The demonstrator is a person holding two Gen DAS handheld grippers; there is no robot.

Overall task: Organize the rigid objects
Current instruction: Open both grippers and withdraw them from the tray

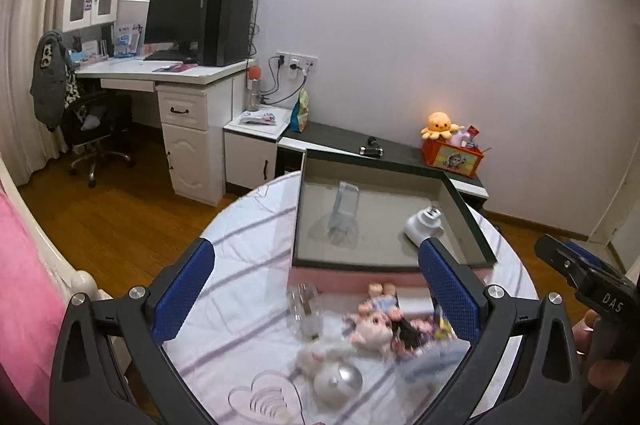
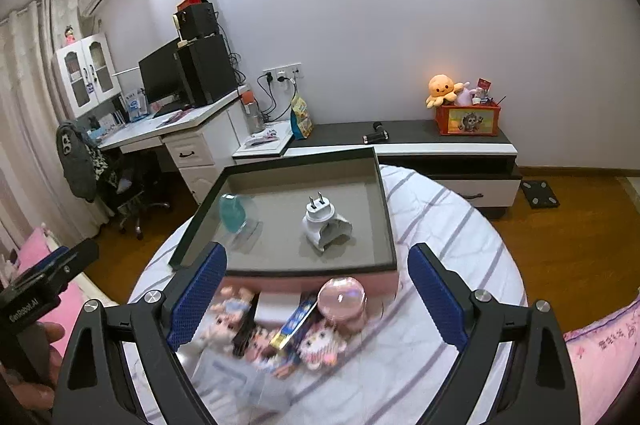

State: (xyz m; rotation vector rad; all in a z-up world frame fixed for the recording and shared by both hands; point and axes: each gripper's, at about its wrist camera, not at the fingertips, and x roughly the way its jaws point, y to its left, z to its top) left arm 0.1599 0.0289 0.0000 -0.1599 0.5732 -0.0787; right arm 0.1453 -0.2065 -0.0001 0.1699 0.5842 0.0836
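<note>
Your left tongs (image 1: 316,289) stand wide open and hold nothing. Ahead of them on the striped round tabletop (image 1: 248,225) a clear glass jar (image 1: 306,309) stands upright at the left of the clutter, with a silvery round ornament (image 1: 338,381) nearer you and soft pig dolls (image 1: 374,329) to its right. Beyond lies the grey tray (image 1: 394,167), already holding a clear case (image 1: 344,213) that lies with its long axis running away from you, and a white plug adapter (image 2: 326,223), prongs up. Your right tongs (image 2: 318,285) are equally spread and empty. Just ahead of them a pink globe (image 2: 342,299) touches the tray's near wall, a blue-and-yellow box (image 2: 294,321) slanting beside it. The right hand looks nearer the globe, the left nearer the jar.
</note>
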